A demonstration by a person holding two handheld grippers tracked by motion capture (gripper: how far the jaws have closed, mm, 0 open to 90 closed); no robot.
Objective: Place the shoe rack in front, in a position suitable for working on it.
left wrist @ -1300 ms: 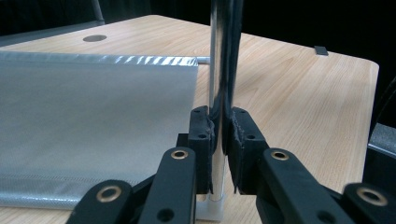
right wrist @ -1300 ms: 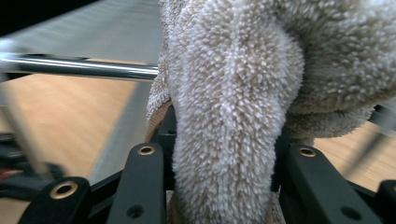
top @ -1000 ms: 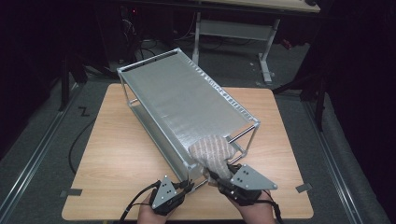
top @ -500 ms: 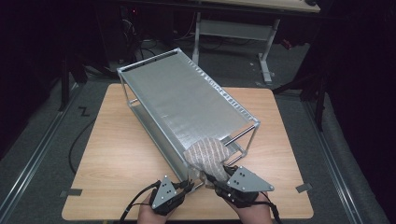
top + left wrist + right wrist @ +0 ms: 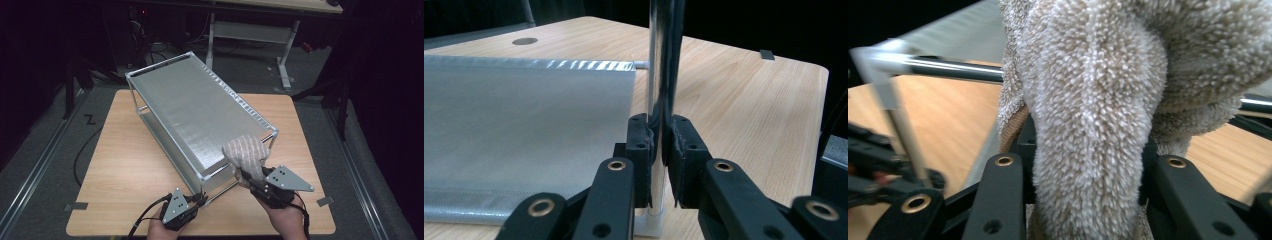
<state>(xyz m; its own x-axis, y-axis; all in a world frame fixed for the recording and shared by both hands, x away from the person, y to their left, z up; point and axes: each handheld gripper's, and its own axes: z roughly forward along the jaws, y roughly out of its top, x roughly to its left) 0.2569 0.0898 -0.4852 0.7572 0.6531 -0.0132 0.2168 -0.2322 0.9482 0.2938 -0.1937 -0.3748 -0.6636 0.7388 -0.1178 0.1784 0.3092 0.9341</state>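
Note:
A silver metal shelf rack (image 5: 200, 110) stands at an angle on the wooden table (image 5: 125, 160). My left gripper (image 5: 199, 200) is shut on the rack's near chrome leg (image 5: 663, 75); the two pads (image 5: 641, 150) clamp the leg low down. My right gripper (image 5: 250, 177) is shut on a beige fluffy cloth (image 5: 247, 152), which lies on the rack's near right corner. In the right gripper view the cloth (image 5: 1098, 100) bulges up from between the jaws, with the rack's bar (image 5: 958, 70) behind it.
The table's front edge is just under my hands. A grey tape mark (image 5: 76, 206) sits at the front left and another (image 5: 325, 201) at the front right. A desk frame (image 5: 250, 30) stands on the floor behind the table.
My right gripper has carried the cloth to the right along the rack's near end, onto the right corner. The left gripper has stayed on the leg.

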